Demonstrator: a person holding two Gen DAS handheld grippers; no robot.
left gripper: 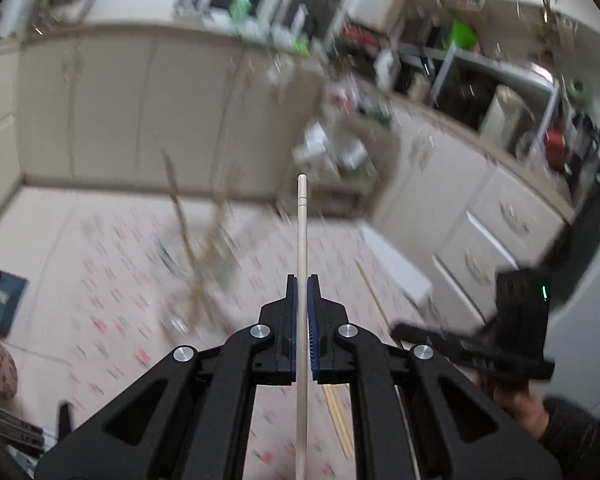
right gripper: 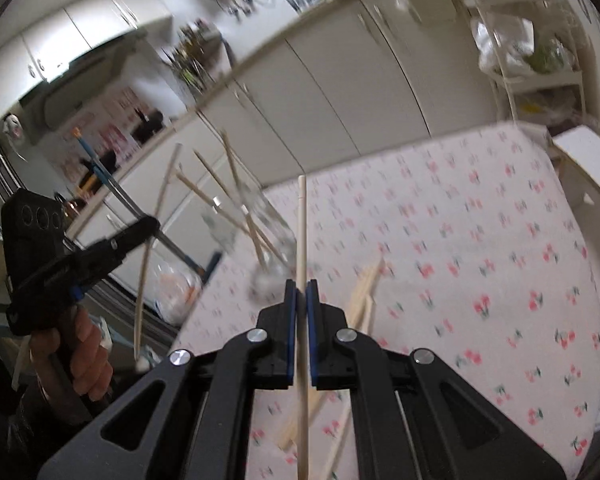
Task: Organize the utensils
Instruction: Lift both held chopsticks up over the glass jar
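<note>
My left gripper (left gripper: 302, 280) is shut on a pale wooden chopstick (left gripper: 302, 220) that sticks out straight ahead of the jaws. My right gripper (right gripper: 301, 284) is shut on a second pale chopstick (right gripper: 302, 232) in the same way. A clear glass jar (right gripper: 270, 236) with several chopsticks leaning in it stands on the cherry-print tablecloth (right gripper: 480, 240), just left of the right gripper's tip. It shows as a blur in the left wrist view, jar (left gripper: 204, 264). Loose chopsticks (right gripper: 364, 296) lie on the cloth under the right gripper. Each view shows the other gripper from the side, left gripper (right gripper: 140, 228) and right gripper (left gripper: 404, 330).
White kitchen cabinets (right gripper: 340, 92) run behind the table. A white stool (right gripper: 584, 168) stands beyond the table's right corner, with a white rack (right gripper: 532, 60) of bags behind it. A blue-handled pole (right gripper: 112, 184) and a plastic bag (right gripper: 176, 292) sit off the left edge.
</note>
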